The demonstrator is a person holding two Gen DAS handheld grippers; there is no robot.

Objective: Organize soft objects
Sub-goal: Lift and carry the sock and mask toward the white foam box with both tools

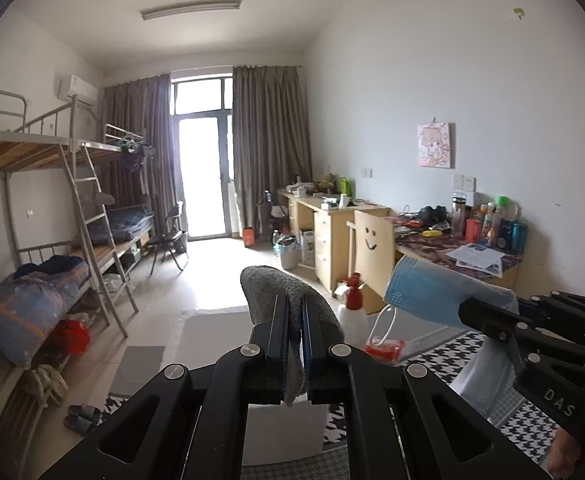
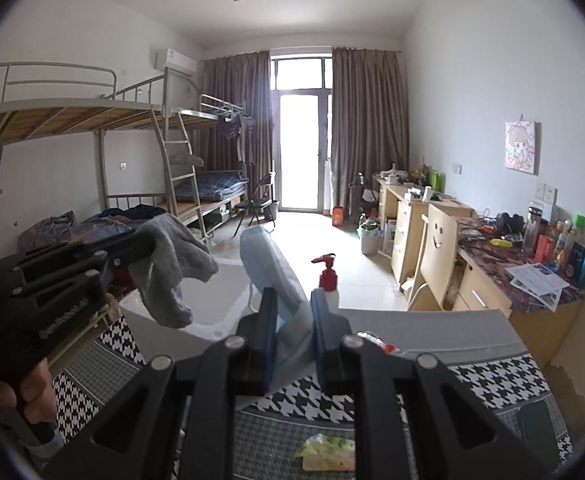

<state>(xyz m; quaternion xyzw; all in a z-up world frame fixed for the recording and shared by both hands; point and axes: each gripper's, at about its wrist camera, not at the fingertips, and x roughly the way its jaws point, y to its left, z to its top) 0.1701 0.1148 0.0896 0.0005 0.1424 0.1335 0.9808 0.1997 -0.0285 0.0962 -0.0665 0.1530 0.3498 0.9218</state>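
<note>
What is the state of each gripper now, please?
Left gripper: shut on the grey cloth.
Right gripper: shut on the blue cloth.

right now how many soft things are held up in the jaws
2. A grey knitted cloth hangs pinched in the left gripper, shut on it. A light blue fabric piece stands clamped in the right gripper. Others may lie hidden below.
</note>
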